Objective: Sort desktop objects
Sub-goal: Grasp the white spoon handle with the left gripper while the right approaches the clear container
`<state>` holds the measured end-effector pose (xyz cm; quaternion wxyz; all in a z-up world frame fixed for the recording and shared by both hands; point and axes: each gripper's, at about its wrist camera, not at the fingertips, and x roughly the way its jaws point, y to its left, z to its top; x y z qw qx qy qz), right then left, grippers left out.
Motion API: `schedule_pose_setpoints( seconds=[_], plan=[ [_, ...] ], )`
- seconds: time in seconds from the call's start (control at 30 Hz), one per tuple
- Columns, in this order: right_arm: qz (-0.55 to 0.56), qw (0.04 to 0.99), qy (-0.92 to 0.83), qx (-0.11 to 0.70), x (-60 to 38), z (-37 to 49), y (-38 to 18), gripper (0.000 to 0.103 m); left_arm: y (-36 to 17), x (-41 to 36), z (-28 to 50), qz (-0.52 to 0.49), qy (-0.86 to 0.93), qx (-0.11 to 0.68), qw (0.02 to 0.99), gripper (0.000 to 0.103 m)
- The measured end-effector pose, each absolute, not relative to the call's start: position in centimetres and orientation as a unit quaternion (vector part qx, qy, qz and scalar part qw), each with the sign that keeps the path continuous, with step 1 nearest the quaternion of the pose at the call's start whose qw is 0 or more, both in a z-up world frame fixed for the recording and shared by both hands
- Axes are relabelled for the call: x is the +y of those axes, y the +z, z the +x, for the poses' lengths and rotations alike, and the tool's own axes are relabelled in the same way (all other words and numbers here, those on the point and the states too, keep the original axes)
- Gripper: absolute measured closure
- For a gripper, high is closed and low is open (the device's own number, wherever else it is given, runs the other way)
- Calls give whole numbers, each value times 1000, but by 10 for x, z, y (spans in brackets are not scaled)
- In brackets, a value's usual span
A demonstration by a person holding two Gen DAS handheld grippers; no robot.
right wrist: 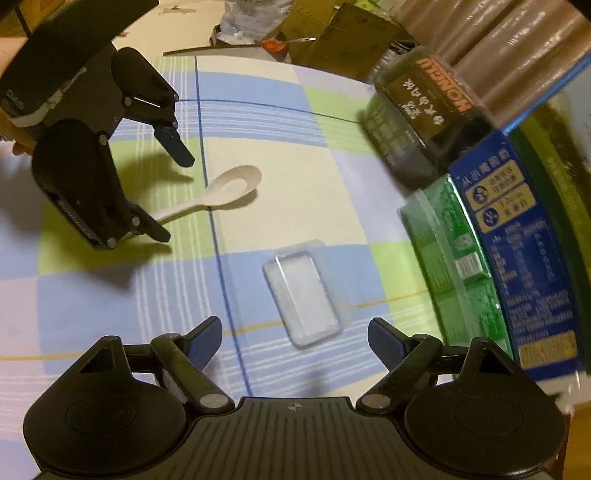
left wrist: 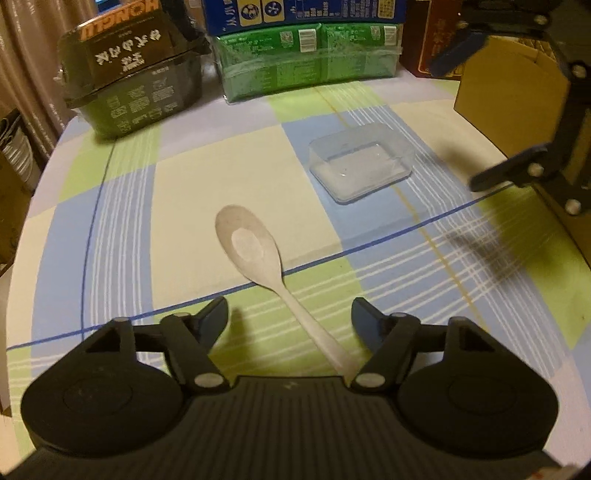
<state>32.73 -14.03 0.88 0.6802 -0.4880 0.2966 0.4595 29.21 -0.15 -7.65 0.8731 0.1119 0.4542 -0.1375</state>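
A pale plastic spoon [left wrist: 258, 266] lies on the checked tablecloth, bowl up and away, handle running back between my left gripper's fingers. My left gripper [left wrist: 290, 314] is open around the handle, just above the cloth. The spoon also shows in the right wrist view [right wrist: 221, 194], with the left gripper [right wrist: 177, 199] open over its handle. A clear plastic box [left wrist: 360, 162] sits to the right of the spoon. In the right wrist view the box [right wrist: 304, 295] lies just ahead of my open, empty right gripper [right wrist: 295, 334]. The right gripper also shows in the left wrist view [left wrist: 465, 122].
Along the table's far edge stand a dark package [left wrist: 129, 70], a green shrink-wrapped pack [left wrist: 310, 59] with a blue carton [left wrist: 303, 11] on it, and a brown cardboard box [left wrist: 509, 96]. The same packs [right wrist: 480, 258] stand close to the right of my right gripper.
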Motion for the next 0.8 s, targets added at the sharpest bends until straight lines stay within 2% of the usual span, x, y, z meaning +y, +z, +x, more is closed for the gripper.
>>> schedule_pose_setpoints(
  seconds=[0.23, 0.33, 0.47, 0.53, 0.8],
  plan=[
    [-482, 676, 463, 311, -121, 346, -9, 19, -83, 7, 303, 107, -151, 452, 873, 64],
    [-475, 679, 459, 320, -116, 356, -15, 19, -82, 10, 303, 121, -159, 450, 870, 82],
    [-463, 681, 458, 334, -113, 368, -21, 26, -80, 15, 301, 133, -175, 456, 862, 95],
    [-459, 680, 459, 340, -111, 373, -23, 28, -79, 18, 301, 138, -181, 459, 859, 98],
    [-451, 675, 461, 357, -106, 384, -32, 30, -79, 27, 301, 137, -197, 459, 856, 99]
  ],
)
